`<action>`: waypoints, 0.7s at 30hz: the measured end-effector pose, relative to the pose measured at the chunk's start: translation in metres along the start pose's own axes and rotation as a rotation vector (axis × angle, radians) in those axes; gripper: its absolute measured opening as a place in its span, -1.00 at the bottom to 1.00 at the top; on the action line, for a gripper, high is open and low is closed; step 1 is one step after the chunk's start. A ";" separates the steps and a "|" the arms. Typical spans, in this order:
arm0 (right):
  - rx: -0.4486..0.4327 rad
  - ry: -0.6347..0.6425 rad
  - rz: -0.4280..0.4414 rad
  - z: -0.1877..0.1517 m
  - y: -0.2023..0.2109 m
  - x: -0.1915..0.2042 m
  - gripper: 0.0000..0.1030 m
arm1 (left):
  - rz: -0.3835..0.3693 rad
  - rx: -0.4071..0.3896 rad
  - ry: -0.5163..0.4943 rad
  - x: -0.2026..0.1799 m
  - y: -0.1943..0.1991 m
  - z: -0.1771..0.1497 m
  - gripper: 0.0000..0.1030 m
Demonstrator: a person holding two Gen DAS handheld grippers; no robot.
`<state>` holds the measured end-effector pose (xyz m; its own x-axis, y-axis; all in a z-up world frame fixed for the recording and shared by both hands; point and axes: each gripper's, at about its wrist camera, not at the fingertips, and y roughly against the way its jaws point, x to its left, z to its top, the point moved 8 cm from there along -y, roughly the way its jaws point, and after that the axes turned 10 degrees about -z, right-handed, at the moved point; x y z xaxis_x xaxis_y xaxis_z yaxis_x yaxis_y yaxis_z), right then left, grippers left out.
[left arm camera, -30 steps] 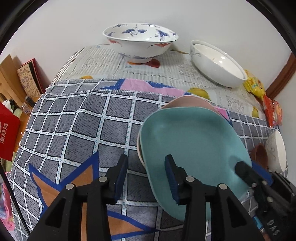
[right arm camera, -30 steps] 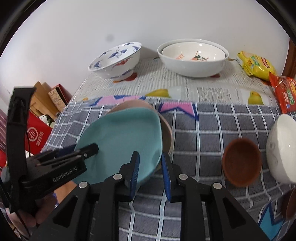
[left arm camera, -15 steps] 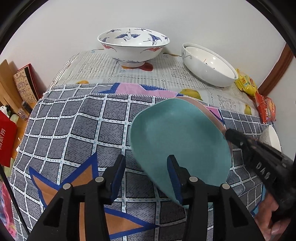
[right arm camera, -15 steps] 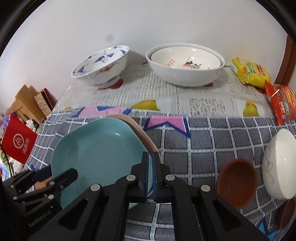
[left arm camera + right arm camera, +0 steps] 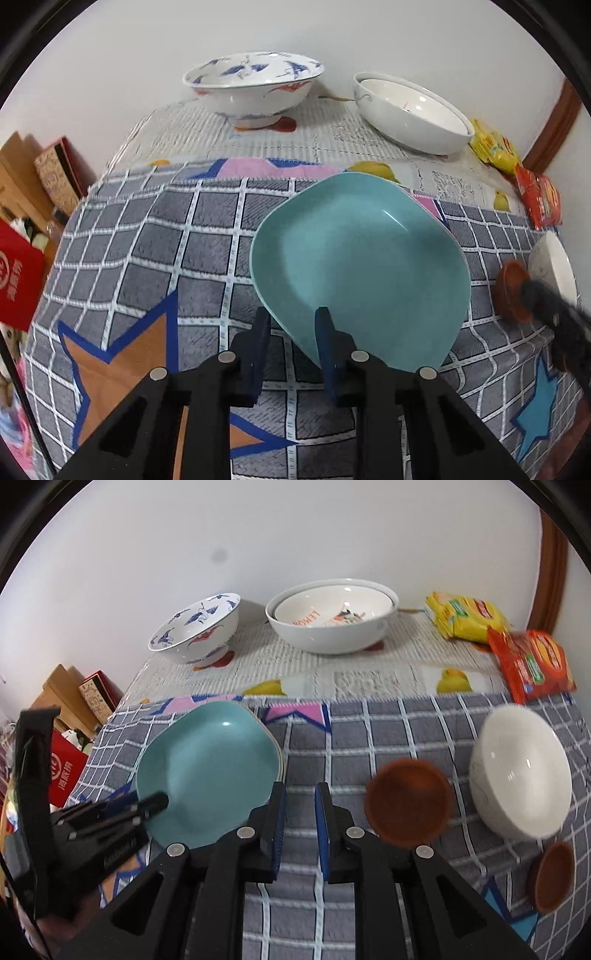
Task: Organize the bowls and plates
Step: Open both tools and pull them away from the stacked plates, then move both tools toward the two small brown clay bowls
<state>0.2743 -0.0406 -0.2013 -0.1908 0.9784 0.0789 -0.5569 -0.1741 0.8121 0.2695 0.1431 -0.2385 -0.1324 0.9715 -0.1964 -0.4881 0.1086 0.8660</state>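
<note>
The teal plate [image 5: 360, 266] lay flat on another plate on the checked cloth [image 5: 147, 251]. The left gripper [image 5: 291, 332] straddled its near edge, jaws apart. The right gripper [image 5: 299, 805] was empty, jaws narrowly apart. A good next grab looked like the brown bowl [image 5: 408, 806], taken gently by its rim.

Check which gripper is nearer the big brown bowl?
Right. The right gripper sits open just left of the brown bowl, not touching it. The left gripper straddles the teal plate's rim, farther off.

A teal plate [image 5: 362, 266] at frame centre on a grey checked cloth [image 5: 147, 251]; upper middle, a white bowl with blue birds [image 5: 255, 88]; brown saucer [image 5: 408, 806].
</note>
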 end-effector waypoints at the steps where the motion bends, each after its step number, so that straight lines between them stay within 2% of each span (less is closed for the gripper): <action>1: 0.003 -0.001 -0.002 -0.004 0.002 -0.003 -0.69 | -0.004 0.005 0.007 0.001 0.001 -0.001 -0.54; 4: 0.003 0.006 -0.019 -0.014 0.008 -0.010 -0.69 | -0.001 0.022 0.011 0.000 0.007 -0.002 -0.45; 9: -0.003 0.021 -0.049 -0.029 0.021 -0.025 -0.68 | 0.022 -0.015 -0.002 -0.006 0.026 -0.003 -0.19; 13: -0.008 0.026 -0.094 -0.039 0.034 -0.041 -0.46 | 0.013 -0.050 -0.025 -0.018 0.046 -0.002 -0.06; 21: -0.044 -0.022 -0.149 -0.057 0.075 -0.089 -0.27 | 0.019 -0.151 -0.106 -0.060 0.086 0.001 -0.03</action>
<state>0.2036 -0.1466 -0.1800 -0.0864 0.9959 -0.0275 -0.6128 -0.0314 0.7897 0.2359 0.0942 -0.1518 -0.0546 0.9908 -0.1242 -0.6114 0.0652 0.7886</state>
